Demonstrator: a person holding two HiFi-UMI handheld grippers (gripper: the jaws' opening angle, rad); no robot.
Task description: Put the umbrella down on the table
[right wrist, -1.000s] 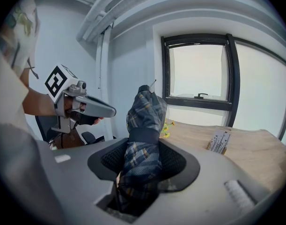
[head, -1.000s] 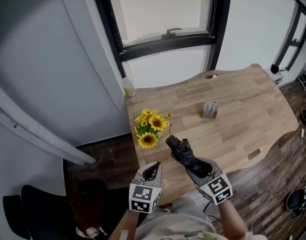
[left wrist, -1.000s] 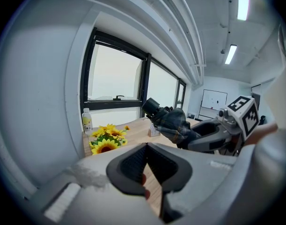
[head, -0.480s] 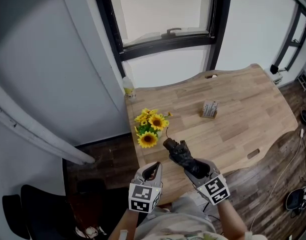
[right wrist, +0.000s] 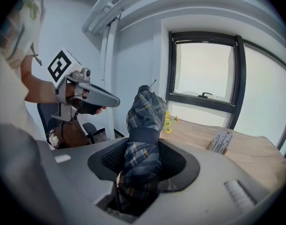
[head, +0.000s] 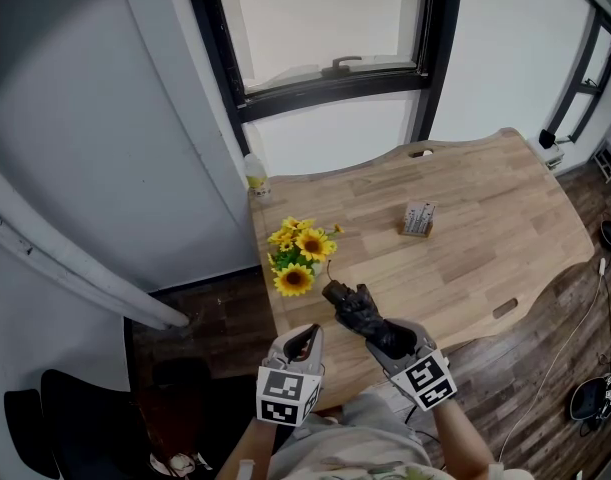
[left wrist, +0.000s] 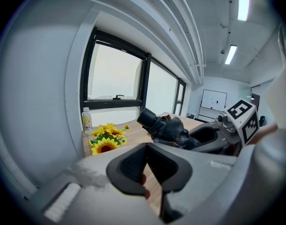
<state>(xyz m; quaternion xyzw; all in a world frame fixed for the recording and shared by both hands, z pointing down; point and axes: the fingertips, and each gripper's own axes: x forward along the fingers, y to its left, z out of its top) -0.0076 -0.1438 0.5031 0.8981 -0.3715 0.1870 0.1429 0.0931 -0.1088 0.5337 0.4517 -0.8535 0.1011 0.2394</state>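
Right gripper point(head: 383, 334) clamps the umbrella point(head: 353, 306) over the table point(head: 485, 230) — swung wide, it may clip the sunflowers point(head: 300, 254); left gripper point(head: 304, 338) closed, empty.

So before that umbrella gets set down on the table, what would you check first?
1. Grip: ok. The right gripper is closed around the folded plaid umbrella.
2. Landing spot: ok. The table has bare wood between the sunflowers and the small box.
3. Sunflowers clear: cannot tell. The umbrella's end points close by them.
4. Left gripper out of the way: ok. It is empty, jaws together, off to the umbrella's side.
5. Umbrella resting on the wood: not ok. It is held in the air.
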